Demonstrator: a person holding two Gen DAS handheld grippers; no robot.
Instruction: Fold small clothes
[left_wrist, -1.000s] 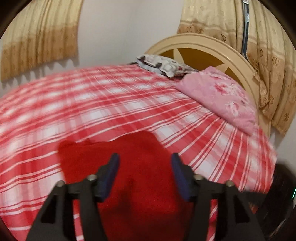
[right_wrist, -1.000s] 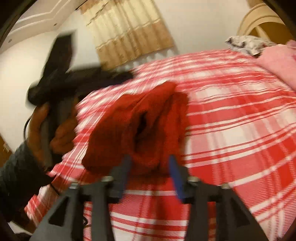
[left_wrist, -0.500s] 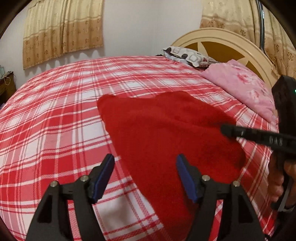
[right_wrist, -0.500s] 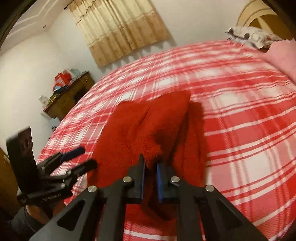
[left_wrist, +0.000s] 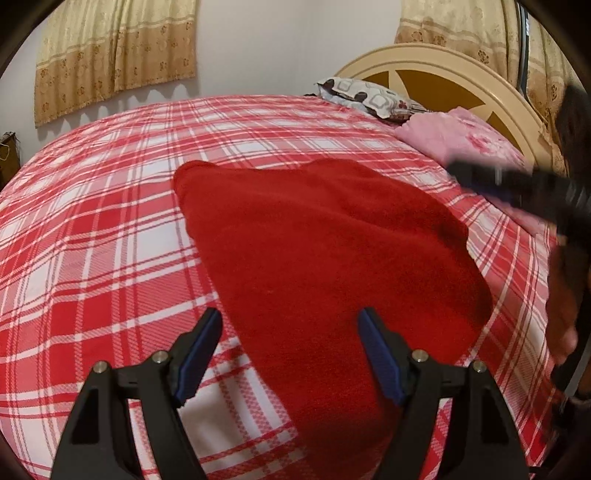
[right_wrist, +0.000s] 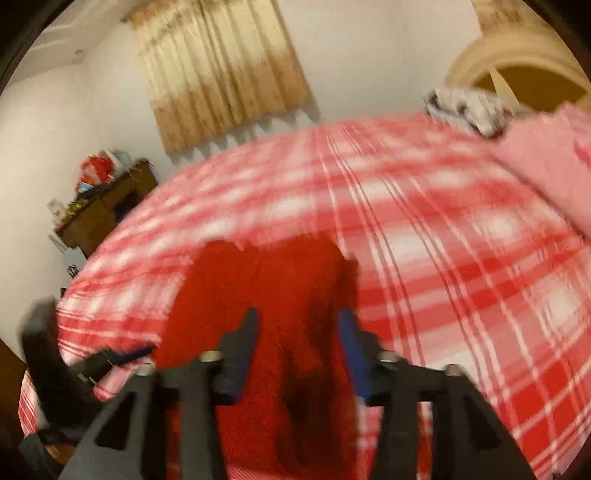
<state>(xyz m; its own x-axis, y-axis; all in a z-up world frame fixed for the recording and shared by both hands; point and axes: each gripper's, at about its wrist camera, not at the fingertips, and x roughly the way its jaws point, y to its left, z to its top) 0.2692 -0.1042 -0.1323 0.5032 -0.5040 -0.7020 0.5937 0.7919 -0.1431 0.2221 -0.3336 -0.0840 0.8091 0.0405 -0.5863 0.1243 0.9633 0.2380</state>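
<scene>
A red fleece garment (left_wrist: 325, 251) lies spread on the red-and-white plaid bed (left_wrist: 92, 229). Low over its near end hangs my left gripper (left_wrist: 290, 321), its jaws opening wide, pads off the fabric. In the blurred right wrist view the garment (right_wrist: 266, 288) runs under my right gripper (right_wrist: 299, 332). Its jaws are opening too, and the cloth sits between the fingers without being pinched. The right gripper (left_wrist: 476, 179) shows as a dark blur over the garment's far right edge, a hand (left_wrist: 561, 317) behind it. The left gripper (right_wrist: 125, 358) sits at the lower left.
A patterned pillow (left_wrist: 365, 96) and a pink floral pillow (left_wrist: 465, 140) lie against the cream headboard (left_wrist: 443, 62). Beige curtains (left_wrist: 114, 55) hang on the far wall. A cluttered wooden side table (right_wrist: 103, 206) stands beyond the bed's left edge.
My right gripper pinched a raised fold of the garment, then let go and pulled back. The garment now lies flatter. The left gripper came down closer to the bed and opened wider.
</scene>
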